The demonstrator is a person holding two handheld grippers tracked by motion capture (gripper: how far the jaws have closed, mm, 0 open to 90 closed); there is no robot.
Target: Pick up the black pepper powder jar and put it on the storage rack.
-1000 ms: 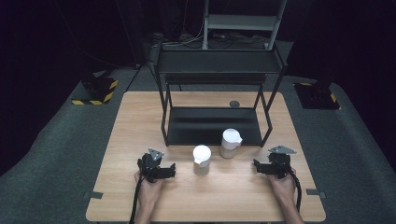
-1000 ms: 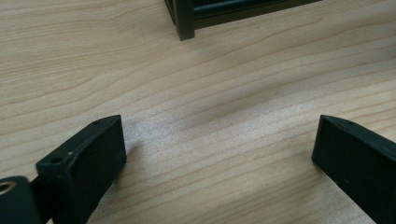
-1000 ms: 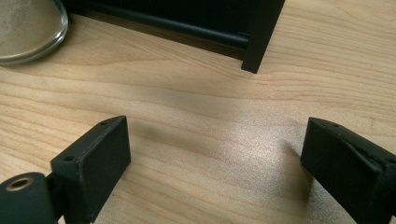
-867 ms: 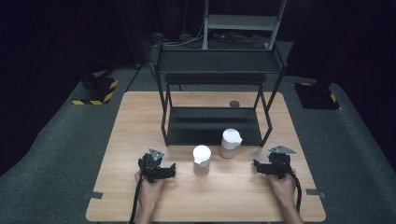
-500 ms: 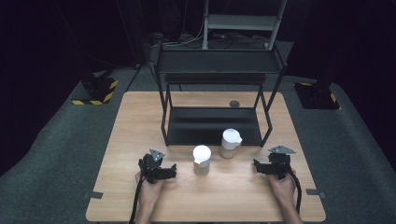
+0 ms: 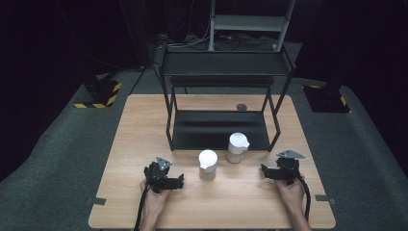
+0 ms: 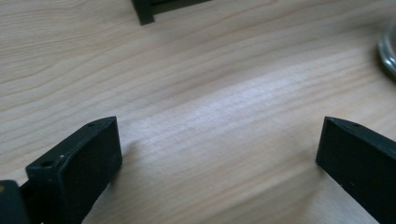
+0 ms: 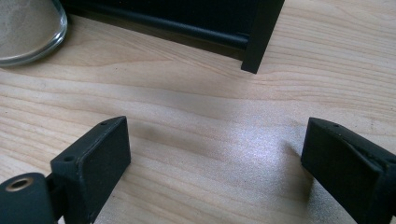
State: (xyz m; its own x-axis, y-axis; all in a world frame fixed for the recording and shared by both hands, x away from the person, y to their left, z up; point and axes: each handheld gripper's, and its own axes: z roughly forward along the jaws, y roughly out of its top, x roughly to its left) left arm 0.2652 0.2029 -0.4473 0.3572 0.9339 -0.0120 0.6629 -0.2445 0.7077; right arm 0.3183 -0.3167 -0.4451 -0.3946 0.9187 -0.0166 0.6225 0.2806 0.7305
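Note:
Two white-lidded jars stand on the wooden table point(image 6: 144, 144) in front of a black shelf rack point(image 6: 221, 96): one jar point(image 6: 208, 164) nearer me, the other jar point(image 6: 237, 147) with a spouted lid just right of it. My left gripper point(image 6: 174, 181) rests on the table left of the near jar, open, only bare wood between its jaws. My right gripper point(image 6: 269, 172) lies right of the jars, open and empty too. The right gripper view catches a jar's glass base point(image 8: 28, 28) at top left and a rack leg point(image 8: 261, 32). A jar's edge point(image 7: 387, 51) shows in the left gripper view.
The rack's lower shelf point(image 6: 219, 127) sits just behind the jars, its front legs on either side. A small dark disc point(image 6: 241, 107) lies on the table behind the rack. Dark floor surrounds the table; yellow-black striped bases point(image 6: 98, 96) stand off to the back left.

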